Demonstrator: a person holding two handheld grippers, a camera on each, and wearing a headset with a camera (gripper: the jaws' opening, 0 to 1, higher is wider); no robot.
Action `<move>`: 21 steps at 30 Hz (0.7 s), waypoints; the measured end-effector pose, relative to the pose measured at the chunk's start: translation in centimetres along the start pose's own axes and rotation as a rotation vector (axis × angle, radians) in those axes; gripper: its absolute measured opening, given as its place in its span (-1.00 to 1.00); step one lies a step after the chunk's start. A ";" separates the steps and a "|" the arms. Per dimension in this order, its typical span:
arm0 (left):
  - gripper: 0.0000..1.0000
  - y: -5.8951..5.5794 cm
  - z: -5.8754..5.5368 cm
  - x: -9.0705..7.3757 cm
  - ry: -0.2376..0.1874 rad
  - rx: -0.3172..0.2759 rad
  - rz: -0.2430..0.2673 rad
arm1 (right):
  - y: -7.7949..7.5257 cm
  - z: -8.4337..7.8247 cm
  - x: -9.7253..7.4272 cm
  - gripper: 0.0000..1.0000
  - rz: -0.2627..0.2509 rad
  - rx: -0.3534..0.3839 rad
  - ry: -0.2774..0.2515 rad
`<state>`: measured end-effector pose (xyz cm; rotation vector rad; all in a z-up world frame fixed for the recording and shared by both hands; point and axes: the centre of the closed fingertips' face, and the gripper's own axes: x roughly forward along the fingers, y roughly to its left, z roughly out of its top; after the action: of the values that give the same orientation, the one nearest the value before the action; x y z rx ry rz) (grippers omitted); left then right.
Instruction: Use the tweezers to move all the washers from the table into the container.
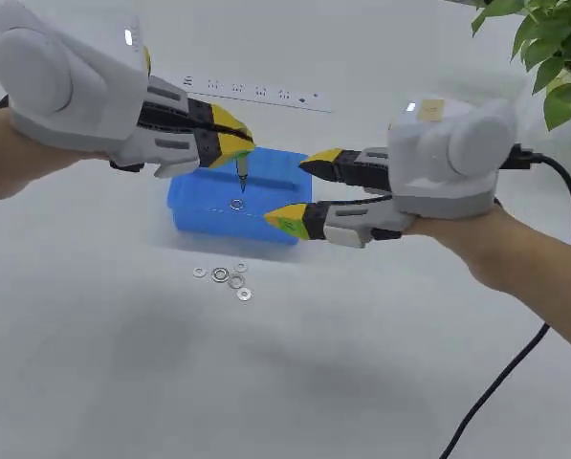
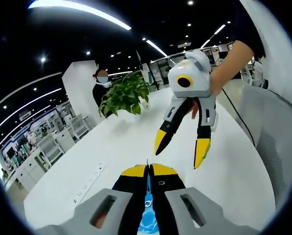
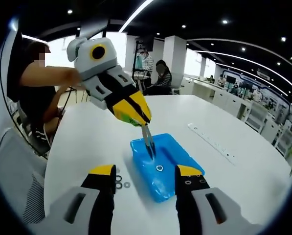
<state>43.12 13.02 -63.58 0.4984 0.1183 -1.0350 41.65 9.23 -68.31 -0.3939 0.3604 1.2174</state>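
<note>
A blue container (image 1: 266,215) sits mid-table with one washer (image 1: 235,204) lying in it. Several more washers (image 1: 226,278) rest on the white table just in front of it. My left gripper (image 1: 239,143) is shut on slim tweezers (image 1: 241,173), whose tips point down over the container, above that washer. My right gripper (image 1: 299,191) is open and holds nothing, its jaws straddling the container's right end. The right gripper view shows the tweezers (image 3: 148,142) over the container (image 3: 171,157), the washer (image 3: 159,168) inside and the table washers (image 3: 120,183) to its left.
A white power strip (image 1: 256,93) lies beyond the container. A green plant (image 1: 545,53) stands at the far right corner. A black cable (image 1: 515,368) trails from the right gripper across the table. People sit and stand in the background (image 3: 158,76).
</note>
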 end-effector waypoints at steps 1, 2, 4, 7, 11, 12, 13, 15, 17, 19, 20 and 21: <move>-0.90 0.0 0.2 -0.1 -0.006 -0.011 0.014 | 0.0 -0.2 -0.4 0.03 -0.008 -0.002 -0.005; -0.90 -0.1 0.4 -0.2 -0.007 -0.018 0.020 | -0.1 -0.3 -0.8 0.08 -0.017 -0.004 -0.012; -0.90 -0.5 0.6 -0.3 -0.006 -0.028 0.026 | -0.3 -0.7 -1.7 0.15 -0.045 0.017 -0.029; -0.90 -1.6 0.6 -0.5 0.009 -0.025 0.015 | -0.2 -1.6 -2.9 0.32 -0.071 0.074 -0.044; -0.90 -2.6 0.6 -0.7 0.017 -0.042 0.017 | 0.8 -3.3 -3.9 0.52 -0.067 0.096 -0.027; -0.90 -3.0 0.6 -0.8 0.020 -0.043 0.019 | 1.2 -3.7 -4.1 0.55 -0.062 0.100 -0.021; -0.90 -3.4 0.6 -0.8 0.021 -0.044 0.019 | 1.6 -4.0 -4.2 0.60 -0.058 0.101 -0.018; -0.90 -4.3 0.8 -1.0 0.010 -0.042 0.011 | 2.4 -4.4 -4.4 0.69 -0.043 0.100 -0.010; -0.90 -5.1 1.0 -1.2 -0.004 -0.044 0.003 | 3.4 -5.0 -4.6 0.74 -0.017 0.078 0.008; -0.90 -5.8 1.1 -1.2 -0.008 -0.043 -0.001 | 4.0 -5.5 -4.7 0.78 -0.001 0.059 0.024; -0.90 -6.2 1.0 -1.0 -0.007 -0.043 -0.006 | 4.2 -5.7 -4.7 0.82 0.002 0.056 0.026; -0.90 -6.5 0.9 -0.9 -0.004 -0.039 -0.012 | 4.4 -5.8 -4.8 0.85 0.006 0.055 0.027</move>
<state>37.04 10.72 -64.70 0.4607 0.1383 -1.0431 35.67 3.82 -71.61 -0.3620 0.4175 1.2068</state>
